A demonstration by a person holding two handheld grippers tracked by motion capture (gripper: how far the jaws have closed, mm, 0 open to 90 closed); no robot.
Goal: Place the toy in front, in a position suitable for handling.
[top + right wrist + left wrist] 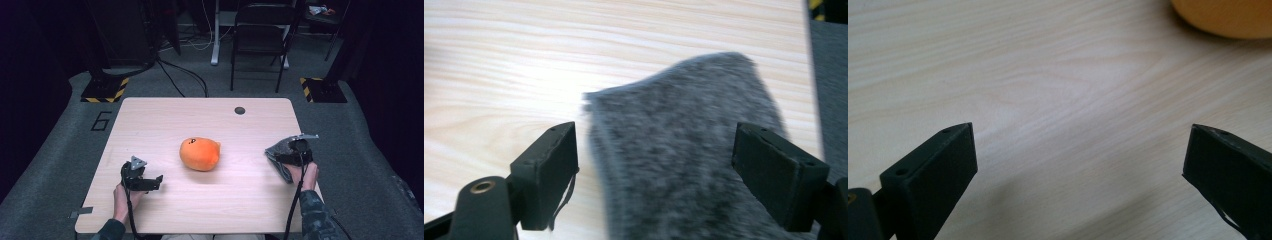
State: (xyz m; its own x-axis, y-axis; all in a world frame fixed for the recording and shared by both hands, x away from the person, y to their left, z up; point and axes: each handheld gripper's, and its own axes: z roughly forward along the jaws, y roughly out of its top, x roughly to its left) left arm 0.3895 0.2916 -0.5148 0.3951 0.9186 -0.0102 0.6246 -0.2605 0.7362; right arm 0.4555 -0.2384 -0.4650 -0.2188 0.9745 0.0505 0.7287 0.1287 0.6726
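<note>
An orange plush toy (200, 153) lies at the middle of the light wooden table (165, 120); its edge (1228, 17) shows at the top right of the left gripper view. A grey felt cloth (278, 151) lies near the table's right edge. My right gripper (295, 150) hovers over it, and in the right gripper view the cloth (679, 160) lies between wide-apart jaws that do not press on it. My right gripper (655, 170) is open. My left gripper (150, 182) rests at the front left, open (1080, 165) over bare wood, with nothing between its fingers.
A dark round hole (240, 110) sits near the table's far edge. A folding chair (260, 35) and a stand base with yellow-black tape (105, 90) stand on the grey floor beyond the table. The table's right edge lies close to the cloth.
</note>
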